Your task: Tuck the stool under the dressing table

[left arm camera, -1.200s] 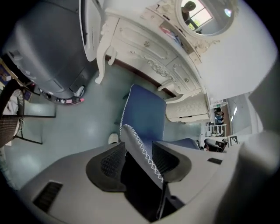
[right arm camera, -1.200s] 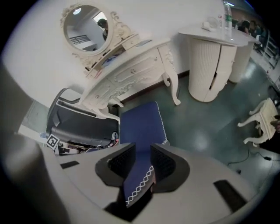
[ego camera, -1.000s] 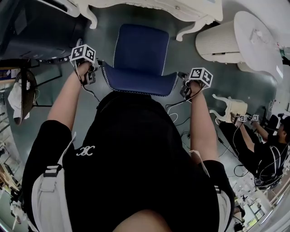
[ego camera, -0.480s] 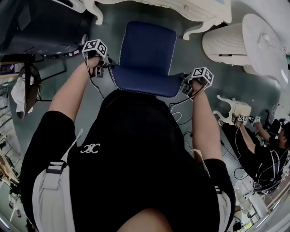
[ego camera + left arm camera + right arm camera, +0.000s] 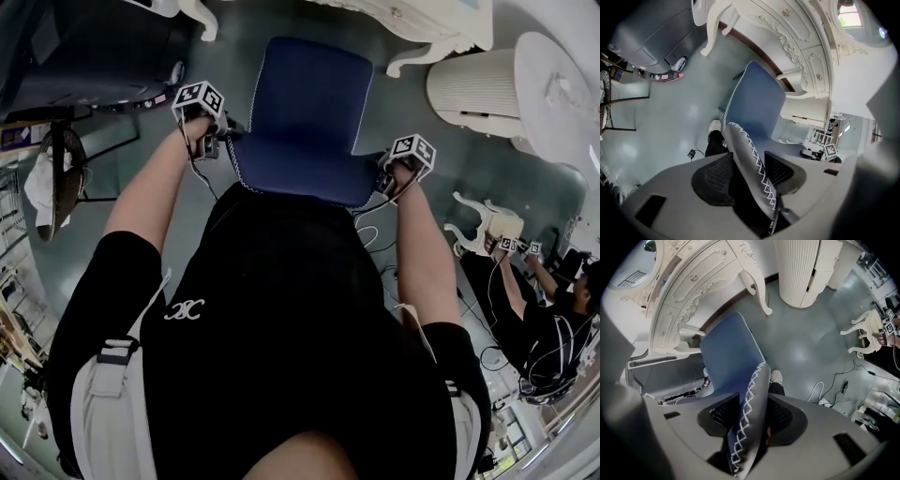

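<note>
At far left of the head view, the left gripper (image 5: 747,172) sits on the near left corner of the stool (image 5: 309,112). The seat's white cross-stitched edge runs between its jaws, which have just been opening and now stand wide. A dark gap shows beside one pad, so this is a loose straddle, not a clamp. Centre: the blue padded seat lies lengthwise in front of the person, its far edge close to the front of the white carved dressing table (image 5: 441,28) and roughly between the curved table legs (image 5: 412,64). Judged not yet fully under. Right: the right gripper (image 5: 752,416) mirrors the left on the near right corner. The stitched edge is between its jaws, which have likewise just been opening and stand wide, slack around the padding. One gripper per near corner probably keeps the seat square for a straight push between the legs. Both loosening together suggests set-down or a regrip. Far right: fluted white cabinet (image 5: 473,89), clear of the path.
</note>
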Tool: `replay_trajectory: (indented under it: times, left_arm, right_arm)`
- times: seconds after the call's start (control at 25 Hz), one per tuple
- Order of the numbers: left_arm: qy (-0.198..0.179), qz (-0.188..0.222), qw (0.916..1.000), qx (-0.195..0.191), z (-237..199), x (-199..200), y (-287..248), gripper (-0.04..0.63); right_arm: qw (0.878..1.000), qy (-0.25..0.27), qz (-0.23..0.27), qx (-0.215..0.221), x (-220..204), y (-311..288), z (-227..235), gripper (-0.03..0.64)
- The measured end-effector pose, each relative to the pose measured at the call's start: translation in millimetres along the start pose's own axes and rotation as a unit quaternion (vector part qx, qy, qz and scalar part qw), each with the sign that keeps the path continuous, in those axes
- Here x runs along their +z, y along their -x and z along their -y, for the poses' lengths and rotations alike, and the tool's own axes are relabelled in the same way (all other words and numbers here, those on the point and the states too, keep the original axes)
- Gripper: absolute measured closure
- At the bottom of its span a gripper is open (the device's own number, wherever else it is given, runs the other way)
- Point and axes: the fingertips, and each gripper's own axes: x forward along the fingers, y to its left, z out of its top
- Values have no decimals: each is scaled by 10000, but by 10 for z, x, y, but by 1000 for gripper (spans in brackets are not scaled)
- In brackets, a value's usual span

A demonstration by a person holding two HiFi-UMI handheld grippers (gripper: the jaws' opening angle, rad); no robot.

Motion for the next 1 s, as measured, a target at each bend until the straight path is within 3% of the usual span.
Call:
replay_trajectory:
  times: [0.56, 0.84, 1.0]
  left_arm:
    - [38, -327, 9995, 37, -7, -48, -138, 421]
    - [-424, -442, 9976, 314, 16, -58, -138, 468]
    - [-796, -366, 9958, 250, 87, -24, -114, 468]
  right_arm:
    - [9993, 134, -316, 174, -45, -21, -18, 484]
    - [9982, 435, -325, 262, -40, -16, -39, 522]
    - [9971, 682, -193, 272, -18, 15, -61, 531]
